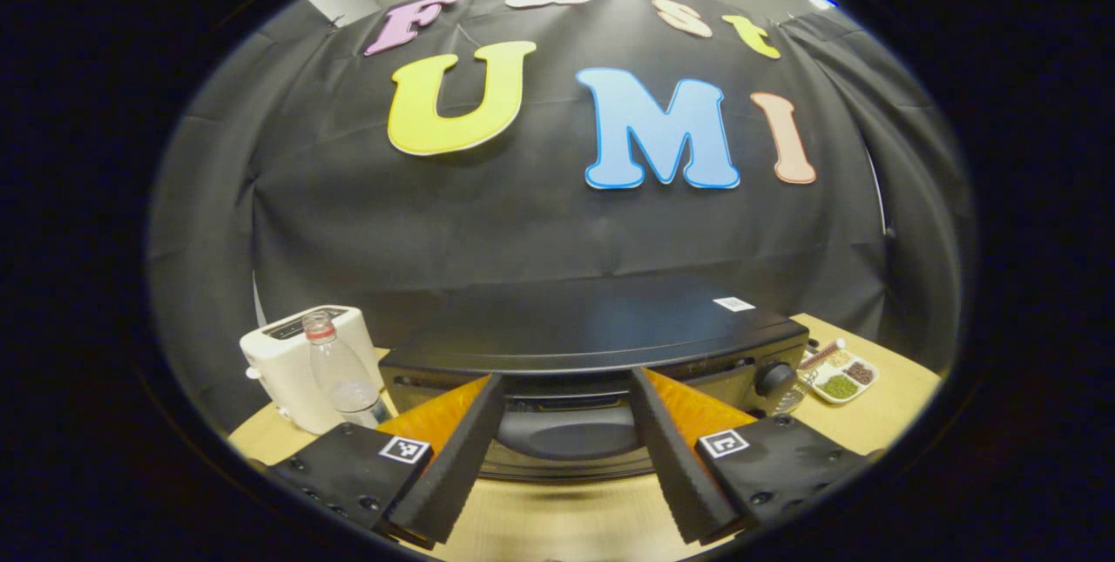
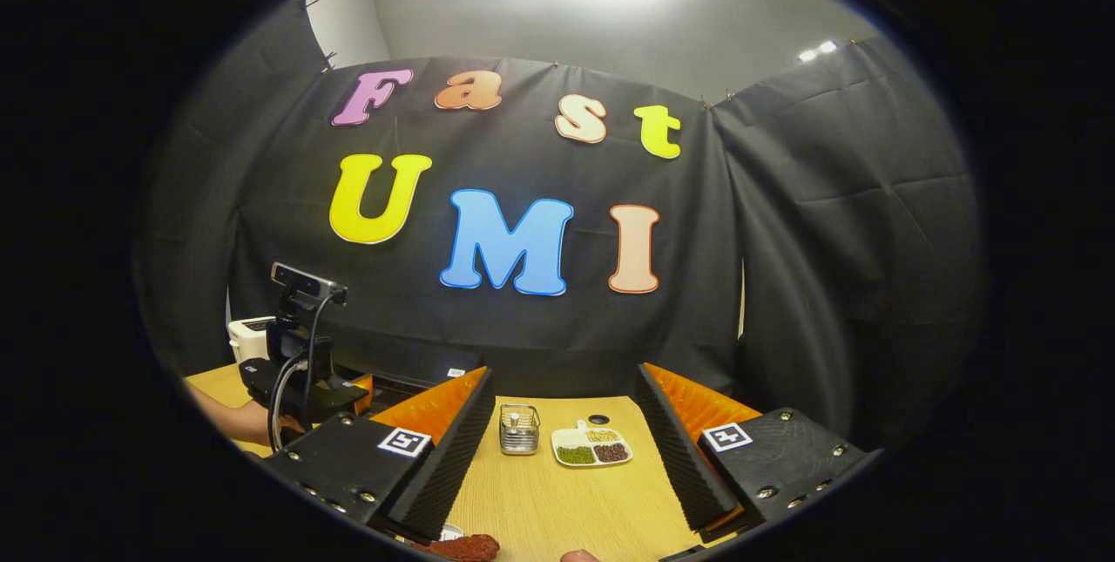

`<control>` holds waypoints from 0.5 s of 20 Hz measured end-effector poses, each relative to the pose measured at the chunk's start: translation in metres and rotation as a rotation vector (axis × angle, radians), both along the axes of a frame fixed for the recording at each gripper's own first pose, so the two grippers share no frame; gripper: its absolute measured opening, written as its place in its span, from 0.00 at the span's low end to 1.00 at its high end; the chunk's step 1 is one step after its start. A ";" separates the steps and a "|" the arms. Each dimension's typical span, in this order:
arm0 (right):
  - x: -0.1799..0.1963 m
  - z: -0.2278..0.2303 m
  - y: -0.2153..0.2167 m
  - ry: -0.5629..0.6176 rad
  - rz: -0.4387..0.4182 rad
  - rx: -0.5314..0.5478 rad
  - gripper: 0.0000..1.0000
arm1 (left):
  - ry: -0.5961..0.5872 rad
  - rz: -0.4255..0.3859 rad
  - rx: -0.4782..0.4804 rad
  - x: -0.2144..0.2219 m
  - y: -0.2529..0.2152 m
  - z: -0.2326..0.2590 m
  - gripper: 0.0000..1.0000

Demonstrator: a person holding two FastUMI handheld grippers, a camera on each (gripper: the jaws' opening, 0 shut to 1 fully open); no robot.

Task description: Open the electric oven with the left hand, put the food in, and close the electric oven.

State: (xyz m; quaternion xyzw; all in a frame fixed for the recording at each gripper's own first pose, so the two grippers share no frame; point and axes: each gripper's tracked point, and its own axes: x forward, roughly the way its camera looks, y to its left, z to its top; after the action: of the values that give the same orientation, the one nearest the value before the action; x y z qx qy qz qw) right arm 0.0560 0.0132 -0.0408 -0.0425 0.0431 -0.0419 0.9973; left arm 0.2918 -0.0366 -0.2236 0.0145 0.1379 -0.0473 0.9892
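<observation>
We hold the left tongs (image 1: 566, 466) released before the electric oven (image 1: 601, 344), its door seemingly unopened, while the right tongs (image 2: 566, 457) wait released near the food (image 2: 466, 547).

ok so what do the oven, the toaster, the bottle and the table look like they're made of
Electric oven: looks like black painted metal, a smooth top with a soft sheen.
Toaster: cream casing, probably glossy plastic; I can't be sure.
Bottle: clear, thin plastic, see-through.
Table: pale wood or wood-look laminate, with faint grain and a matte finish.
</observation>
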 end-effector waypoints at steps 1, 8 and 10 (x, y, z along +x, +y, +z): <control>-0.001 0.000 -0.001 -0.001 0.003 0.003 0.98 | 0.000 -0.002 0.005 -0.004 0.000 0.000 0.98; -0.005 -0.003 -0.003 0.008 0.021 0.028 0.98 | 0.025 0.003 0.007 -0.036 0.001 -0.008 1.00; -0.006 -0.005 -0.004 0.012 0.024 0.033 0.98 | 0.035 0.007 0.008 -0.044 0.001 -0.010 1.00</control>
State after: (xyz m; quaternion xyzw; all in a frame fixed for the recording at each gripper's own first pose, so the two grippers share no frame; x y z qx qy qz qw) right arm 0.0501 0.0093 -0.0457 -0.0266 0.0491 -0.0290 0.9980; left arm 0.2474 -0.0351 -0.2341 0.0174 0.1552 -0.0437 0.9868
